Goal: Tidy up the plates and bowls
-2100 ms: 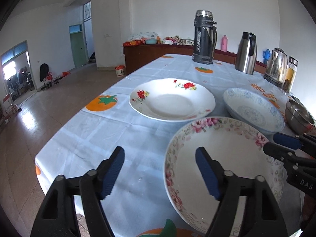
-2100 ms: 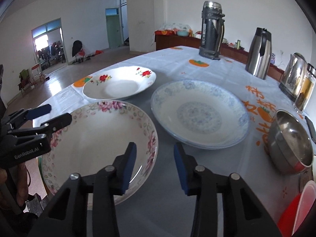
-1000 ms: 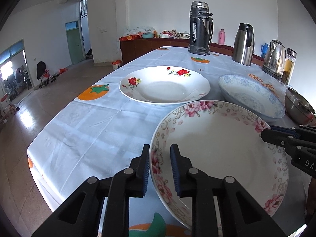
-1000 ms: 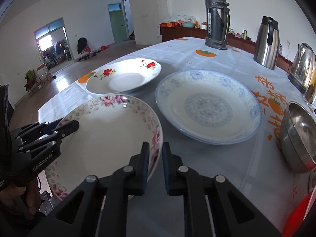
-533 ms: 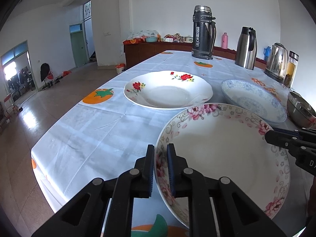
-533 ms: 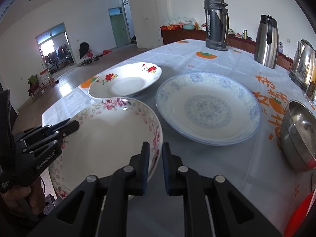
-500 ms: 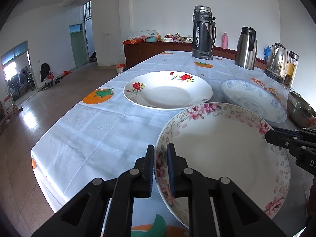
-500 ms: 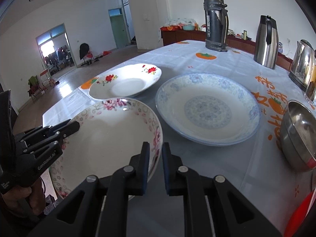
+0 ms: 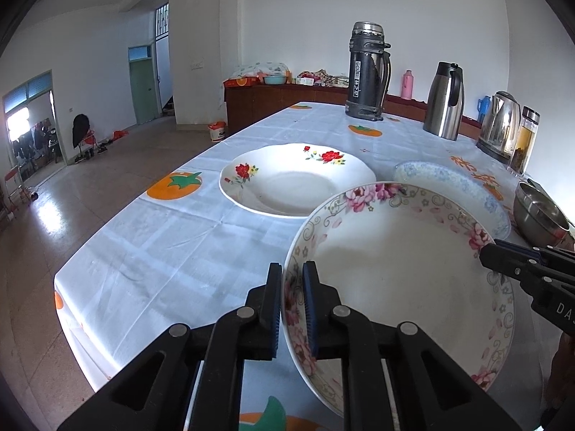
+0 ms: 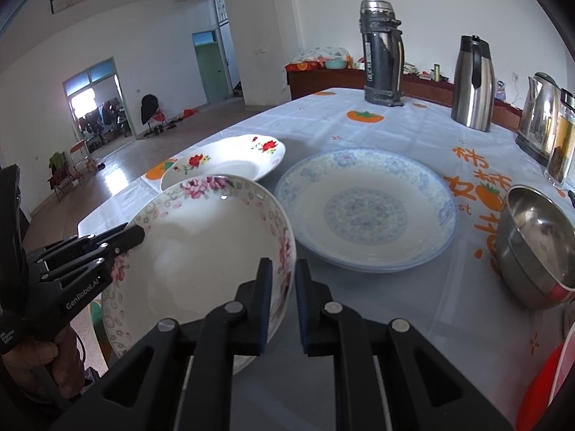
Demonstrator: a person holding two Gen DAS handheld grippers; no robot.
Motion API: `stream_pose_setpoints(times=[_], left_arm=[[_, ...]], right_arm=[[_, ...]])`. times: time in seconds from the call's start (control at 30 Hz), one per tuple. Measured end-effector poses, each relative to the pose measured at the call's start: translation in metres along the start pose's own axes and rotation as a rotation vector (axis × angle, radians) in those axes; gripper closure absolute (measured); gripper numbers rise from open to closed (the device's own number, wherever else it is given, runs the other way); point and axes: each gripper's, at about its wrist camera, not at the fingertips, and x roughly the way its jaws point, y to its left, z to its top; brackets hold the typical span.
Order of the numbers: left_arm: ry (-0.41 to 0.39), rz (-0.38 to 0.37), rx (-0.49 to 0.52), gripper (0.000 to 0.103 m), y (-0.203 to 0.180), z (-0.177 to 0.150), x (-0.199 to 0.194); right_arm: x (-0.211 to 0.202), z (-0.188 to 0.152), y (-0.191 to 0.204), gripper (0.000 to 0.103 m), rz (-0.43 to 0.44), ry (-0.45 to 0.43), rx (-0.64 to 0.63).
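Where the tongs meet the rim: the left tongs [image 9: 291,269] have just been closing and now pinch the left rim of the pink-flowered plate [image 9: 395,269]; the right tongs [image 10: 283,264] are clamped narrowly on its opposite rim.
Pink-flowered plate: held between both tongs over the near end of the desk [image 9: 161,251], far edge tipped up.
Change: half a second ago its far edge stopped short of the red-flowered plate [image 9: 291,183]; from the left wrist it now covers that plate's near edge and part of the blue-patterned plate [image 10: 366,212], so it sits higher.
Hand: a hand [image 10: 39,355] grips the left handle, partly cut off by the frame.
Red object: a red rim [image 10: 546,388] at the lower right corner, too cropped to identify.
Steel bowl: the steel bowl [image 10: 539,248] sits right of the blue-patterned plate, its near side cut off.
Far end: a dark flask [image 9: 368,72], steel jug [image 9: 444,100], kettle [image 9: 501,122] and glass jar [image 9: 526,140] stand upright.
Under the plate: whether it still touches the desk cannot be told.
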Motion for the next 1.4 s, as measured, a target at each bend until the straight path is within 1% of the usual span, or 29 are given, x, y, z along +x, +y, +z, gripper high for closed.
stream_pose_setpoints(times=[0.4, 0.6, 0.83, 1.4], left_arm=[[-0.024, -0.007, 0.006, 0.090, -0.007, 0.010, 0.002], [-0.049, -0.011, 0.009, 0.090, -0.010, 0.018, -0.001], [-0.075, -0.019, 0.019, 0.090, -0.017, 0.028, 0.000], [-0.133, -0.010, 0.036, 0.090, -0.033, 0.055, 0.004]], right_arm=[[-0.006, -0.001, -0.003, 0.090, -0.007, -0.029, 0.027], [-0.009, -0.001, 0.000, 0.090, -0.034, -0.047, 0.007], [-0.011, 0.002, -0.007, 0.090, -0.050, -0.065, 0.021], [-0.016, 0.030, -0.023, 0.090, -0.071, -0.121, -0.005]])
